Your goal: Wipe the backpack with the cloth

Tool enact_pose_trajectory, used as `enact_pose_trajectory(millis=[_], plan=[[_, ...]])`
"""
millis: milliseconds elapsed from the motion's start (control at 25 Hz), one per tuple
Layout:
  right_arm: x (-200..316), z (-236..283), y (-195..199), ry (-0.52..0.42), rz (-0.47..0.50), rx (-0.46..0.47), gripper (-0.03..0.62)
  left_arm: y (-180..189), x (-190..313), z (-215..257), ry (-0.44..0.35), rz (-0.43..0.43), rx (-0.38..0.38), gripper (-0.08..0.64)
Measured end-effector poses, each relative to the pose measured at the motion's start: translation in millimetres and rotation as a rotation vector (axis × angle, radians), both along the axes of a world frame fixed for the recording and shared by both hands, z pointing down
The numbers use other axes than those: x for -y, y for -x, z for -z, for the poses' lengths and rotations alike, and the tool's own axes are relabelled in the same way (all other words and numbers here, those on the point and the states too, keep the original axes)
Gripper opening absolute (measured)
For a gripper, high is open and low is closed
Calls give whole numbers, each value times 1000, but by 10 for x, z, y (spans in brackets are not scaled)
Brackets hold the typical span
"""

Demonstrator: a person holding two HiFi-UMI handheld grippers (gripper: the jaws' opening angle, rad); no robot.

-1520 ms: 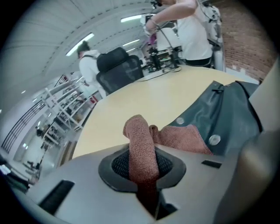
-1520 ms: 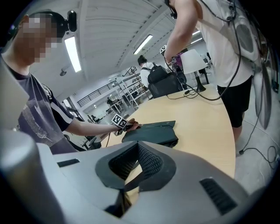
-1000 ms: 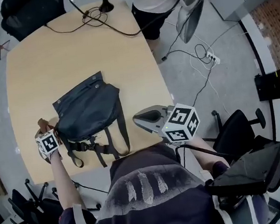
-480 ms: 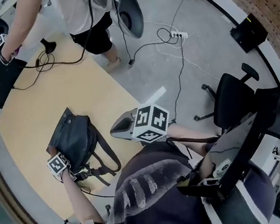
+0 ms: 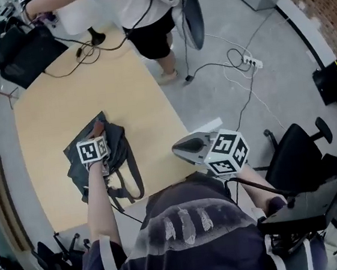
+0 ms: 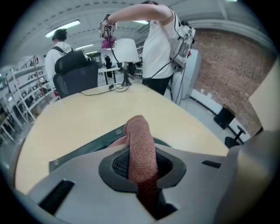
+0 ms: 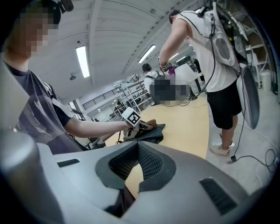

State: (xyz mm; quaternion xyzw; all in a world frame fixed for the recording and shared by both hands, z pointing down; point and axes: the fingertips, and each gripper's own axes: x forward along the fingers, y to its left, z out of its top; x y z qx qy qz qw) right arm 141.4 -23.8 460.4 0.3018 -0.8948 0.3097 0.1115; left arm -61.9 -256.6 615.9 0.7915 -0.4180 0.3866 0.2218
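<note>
**Rust-brown cloth pressed to the dark backpack**

Grips a rust-brown terry cloth (image 6: 141,153) in the left gripper (image 5: 97,133), jaws clamped on it, with a rolled fold of the fabric standing up out of the notch between them. Holds that gripper low over the backpack (image 5: 119,144), the free end of the cloth apparently resting on the bag's upper part, near the flap edge. Reaches there with the left arm stretched forward from the body.

Finds the backpack lying flat on the light wooden table (image 5: 60,89), toward the near edge, with its straps (image 5: 132,179) trailing back toward the wearer of the camera. Looks dark, blue-black or charcoal; cannot tell which.

Carries the right gripper (image 5: 178,149) well apart from the bag, off the table's right side and above the grey floor, close in front of the chest. Shows its jaws a little apart and empty, with a sliver of tan table surface visible through the narrow gap. Points roughly toward the backpack, which sits in the middle distance of the right gripper view under the left gripper's marker cube.

Takes in, beyond the work, a standing person (image 5: 142,7) in a white top and black shorts at the table's far corner, a black bag (image 5: 22,48) at the far end of the table, a power strip (image 5: 250,63) with cables on the floor, and a black office chair (image 5: 292,159) to the right.
</note>
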Motion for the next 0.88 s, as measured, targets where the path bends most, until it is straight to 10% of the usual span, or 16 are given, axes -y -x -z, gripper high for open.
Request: enact_pose_trajectory(millis=[200, 440, 640, 800, 880], plan=[[16, -60, -81, 37, -32, 18, 3, -743, -77, 632, 79, -8, -498, 58], [88, -80, 35, 36, 21, 14, 3, -605, -47, 913, 171, 285, -972, 58], [152, -86, 313, 29, 84, 7, 3, 140, -172, 406, 150, 442, -730, 58], [300, -111, 559, 22, 162, -7, 3, 502, -258, 510, 98, 480, -747, 58], [325, -91, 634, 14, 206, -9, 3, 645, -363, 552, 55, 465, -627, 58]])
